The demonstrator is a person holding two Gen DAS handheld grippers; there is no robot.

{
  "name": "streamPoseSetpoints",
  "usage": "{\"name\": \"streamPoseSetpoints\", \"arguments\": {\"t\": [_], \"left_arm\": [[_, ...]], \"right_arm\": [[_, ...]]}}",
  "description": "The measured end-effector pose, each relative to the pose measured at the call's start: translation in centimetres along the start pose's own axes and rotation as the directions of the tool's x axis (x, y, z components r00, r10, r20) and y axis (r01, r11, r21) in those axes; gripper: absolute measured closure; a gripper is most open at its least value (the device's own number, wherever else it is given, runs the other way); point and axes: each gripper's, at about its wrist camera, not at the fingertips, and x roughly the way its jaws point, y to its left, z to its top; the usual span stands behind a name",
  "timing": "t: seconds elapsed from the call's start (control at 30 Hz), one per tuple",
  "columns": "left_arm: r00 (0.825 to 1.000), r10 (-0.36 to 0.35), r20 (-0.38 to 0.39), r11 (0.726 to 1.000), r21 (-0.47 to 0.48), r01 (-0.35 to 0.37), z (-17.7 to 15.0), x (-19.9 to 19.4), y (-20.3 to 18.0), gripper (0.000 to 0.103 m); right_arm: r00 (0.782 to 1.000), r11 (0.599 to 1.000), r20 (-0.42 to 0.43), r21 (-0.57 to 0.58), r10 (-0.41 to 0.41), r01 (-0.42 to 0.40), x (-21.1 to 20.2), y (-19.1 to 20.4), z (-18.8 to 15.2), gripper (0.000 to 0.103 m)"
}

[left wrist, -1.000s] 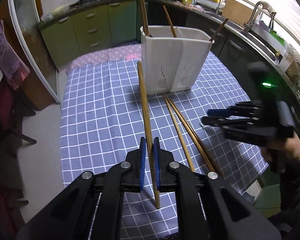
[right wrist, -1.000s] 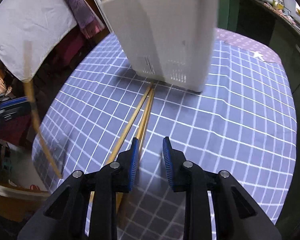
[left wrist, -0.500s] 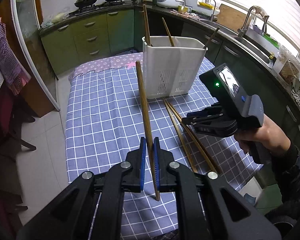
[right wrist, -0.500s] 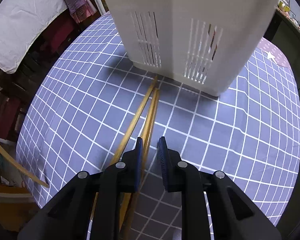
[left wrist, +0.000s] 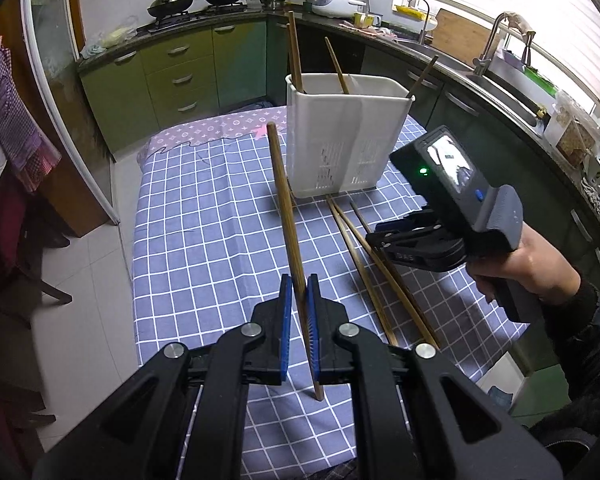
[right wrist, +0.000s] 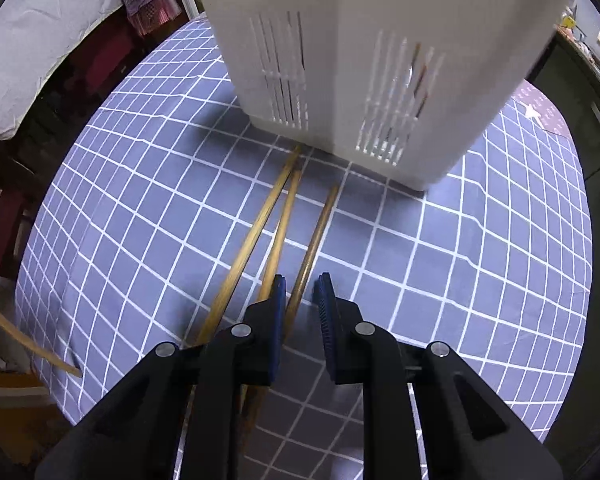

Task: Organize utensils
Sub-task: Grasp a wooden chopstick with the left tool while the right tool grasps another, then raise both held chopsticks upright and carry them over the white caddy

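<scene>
My left gripper (left wrist: 297, 312) is shut on a long wooden chopstick (left wrist: 285, 208) and holds it above the checked tablecloth, pointing toward the white utensil holder (left wrist: 342, 140). Three chopsticks stand in the holder. My right gripper (right wrist: 301, 300) is open, low over three chopsticks (right wrist: 278, 236) lying on the cloth in front of the holder (right wrist: 364, 60); the rightmost one (right wrist: 314, 240) runs between its fingers. The right gripper (left wrist: 384, 236) also shows in the left wrist view, over the lying chopsticks (left wrist: 360, 260).
The table (left wrist: 204, 216) has a blue checked cloth; its edges drop off at left and front. Green kitchen cabinets (left wrist: 172, 76) and a counter with a sink (left wrist: 500, 52) stand behind and to the right. The held chopstick's end (right wrist: 32, 348) shows at the right wrist view's left edge.
The right gripper has moved down and closer to the lying chopsticks and the holder, and its fingers now straddle one. The left gripper has lifted and pulled back with its chopstick.
</scene>
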Motion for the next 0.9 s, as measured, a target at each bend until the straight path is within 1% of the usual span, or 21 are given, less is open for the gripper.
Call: {"name": "streamPoseSetpoints", "arguments": {"t": [0.03, 0.17, 0.27, 0.33, 0.47, 0.57, 0.7, 0.8, 0.9], "left_arm": [[1.000, 0.001, 0.001, 1.000, 0.003, -0.001, 0.0, 0.0, -0.1, 0.095], [1.000, -0.002, 0.002, 1.000, 0.008, 0.002, -0.1, -0.1, -0.1, 0.095], [1.000, -0.003, 0.001, 1.000, 0.008, 0.003, 0.0, -0.1, 0.0, 0.095], [1.000, -0.003, 0.001, 1.000, 0.011, 0.003, 0.0, -0.2, -0.1, 0.095], [1.000, -0.004, 0.010, 1.000, 0.014, 0.004, 0.0, -0.5, -0.1, 0.096], [1.000, 0.001, 0.018, 1.000, 0.016, -0.002, 0.0, -0.8, -0.1, 0.096], [1.000, 0.007, 0.023, 1.000, 0.016, -0.007, -0.1, -1.1, -0.1, 0.096], [1.000, 0.010, 0.017, 1.000, 0.018, -0.010, -0.1, -1.1, -0.2, 0.096], [1.000, 0.008, -0.012, 1.000, -0.002, -0.008, 0.5, -0.2, 0.0, 0.096]], "right_arm": [[1.000, 1.000, 0.004, 0.003, -0.001, 0.001, 0.2, 0.2, 0.1, 0.093], [0.999, 1.000, 0.033, 0.012, 0.009, -0.010, -0.3, 0.2, -0.3, 0.096], [0.996, 0.999, 0.082, 0.023, 0.029, -0.031, -1.7, 0.1, -0.8, 0.097], [0.991, 0.999, 0.127, 0.030, 0.035, -0.040, -3.4, -0.1, -1.4, 0.097], [0.974, 0.997, 0.221, 0.045, 0.053, -0.064, -7.3, -0.9, -2.7, 0.096], [0.954, 0.995, 0.293, 0.050, 0.063, -0.081, -10.8, -1.5, -4.2, 0.097], [0.922, 0.993, 0.382, 0.064, 0.063, -0.094, -15.4, -2.8, -6.5, 0.097], [0.909, 0.992, 0.413, 0.072, 0.064, -0.103, -17.2, -3.4, -7.8, 0.097], [0.898, 0.991, 0.435, 0.078, 0.062, -0.106, -18.2, -3.5, -8.6, 0.097]]}}
